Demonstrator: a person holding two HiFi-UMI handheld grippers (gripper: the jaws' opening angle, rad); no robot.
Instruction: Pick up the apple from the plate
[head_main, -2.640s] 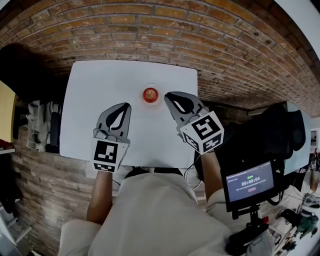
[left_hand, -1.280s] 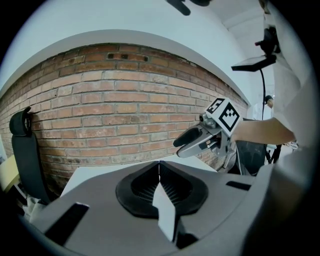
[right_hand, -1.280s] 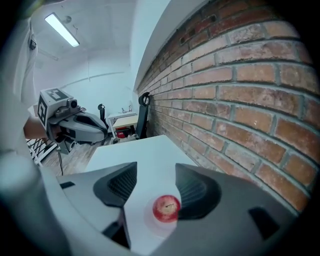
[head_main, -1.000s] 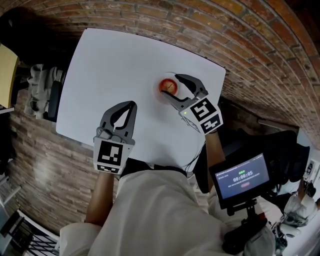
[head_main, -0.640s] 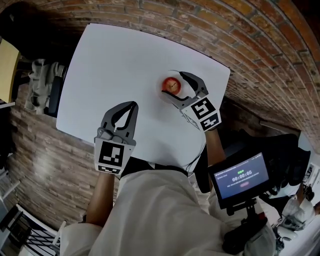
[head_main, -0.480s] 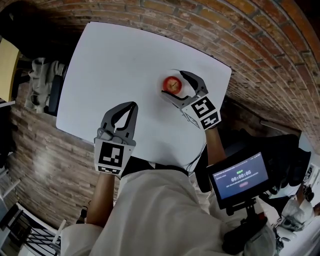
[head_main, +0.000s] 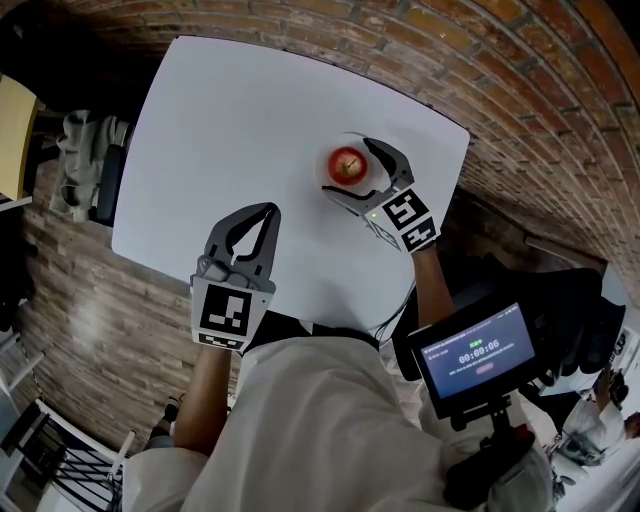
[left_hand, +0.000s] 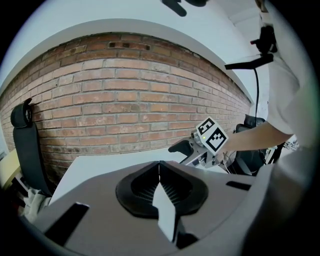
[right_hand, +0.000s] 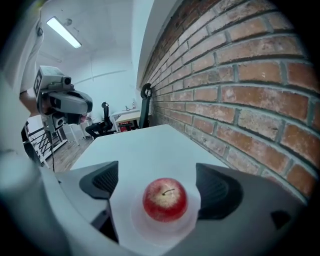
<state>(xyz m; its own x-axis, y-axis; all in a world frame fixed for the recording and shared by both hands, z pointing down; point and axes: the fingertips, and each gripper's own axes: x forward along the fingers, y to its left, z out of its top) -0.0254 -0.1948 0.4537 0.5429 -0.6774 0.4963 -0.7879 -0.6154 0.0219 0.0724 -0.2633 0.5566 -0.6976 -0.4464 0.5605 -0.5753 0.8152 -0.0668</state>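
while the right gripper (head_main: 346, 168) straddles the apple (right_hand: 165, 199), its jaws have just been opening and stand wide apart, one on each side of the fruit, neither pad touching it. the apple sits stem up on the small white plate (right_hand: 145, 227), right of centre in the upper half of the head view, near the table (head_main: 230, 110) edge. it lies dead ahead between the jaws; being round, it offers no preferred axis. the left gripper (head_main: 268, 210), jaws together and empty, rests well apart at lower left.
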